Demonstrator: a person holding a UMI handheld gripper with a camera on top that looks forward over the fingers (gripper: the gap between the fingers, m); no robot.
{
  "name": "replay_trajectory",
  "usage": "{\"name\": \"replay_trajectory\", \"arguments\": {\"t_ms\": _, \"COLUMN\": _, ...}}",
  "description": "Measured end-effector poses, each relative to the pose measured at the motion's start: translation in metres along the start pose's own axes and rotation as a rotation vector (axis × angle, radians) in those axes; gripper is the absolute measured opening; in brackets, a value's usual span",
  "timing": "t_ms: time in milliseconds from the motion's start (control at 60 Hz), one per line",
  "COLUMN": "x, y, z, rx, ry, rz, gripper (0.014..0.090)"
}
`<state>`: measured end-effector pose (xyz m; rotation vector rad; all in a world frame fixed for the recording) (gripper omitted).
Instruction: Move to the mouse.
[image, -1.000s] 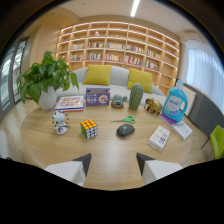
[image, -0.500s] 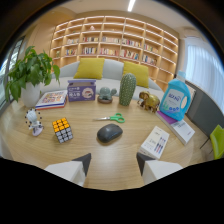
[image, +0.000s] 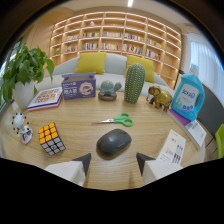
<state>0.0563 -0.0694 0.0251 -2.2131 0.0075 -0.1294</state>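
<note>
In the gripper view, the two pale fingers of the gripper (image: 114, 165) stand apart with a clear gap between their dark tips, and they grip nothing. The dark grey oval computer mouse (image: 114, 142) lies on the light wooden table (image: 75, 122) just ahead of the fingertips, roughly centred on the gap between them, not touched by either finger.

Just beyond the mouse lies a pair of green-handled scissors (image: 115, 120). Left of the mouse, near the left finger, sits a multicoloured twisty puzzle cube (image: 52, 138), and farther left a small white toy figure (image: 20, 125). Right of the mouse, beside the right finger, lies a white printed leaflet (image: 172, 147).

Farther back on the table stand a purple cardboard box (image: 79, 86), a small grey-green figurine on a brown base (image: 108, 90), a tall green ribbed cactus ornament (image: 134, 83) and a golden-brown elephant figurine (image: 160, 97). A blue detergent bottle (image: 187, 97) stands to the right, and a leafy green plant in a white pot (image: 22, 75) stands to the left beside a flat picture book (image: 46, 97). Behind the table are two yellow cushions (image: 91, 63) on a pale sofa and a lit wooden bookshelf wall (image: 117, 37).
</note>
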Motion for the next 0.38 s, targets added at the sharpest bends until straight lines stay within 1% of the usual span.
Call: {"name": "replay_trajectory", "arguments": {"t_ms": 383, "x": 0.0011, "y": 0.0002, "z": 0.0026, "rx": -0.002, "ry": 0.010, "rz": -0.005, "gripper": 0.0863}}
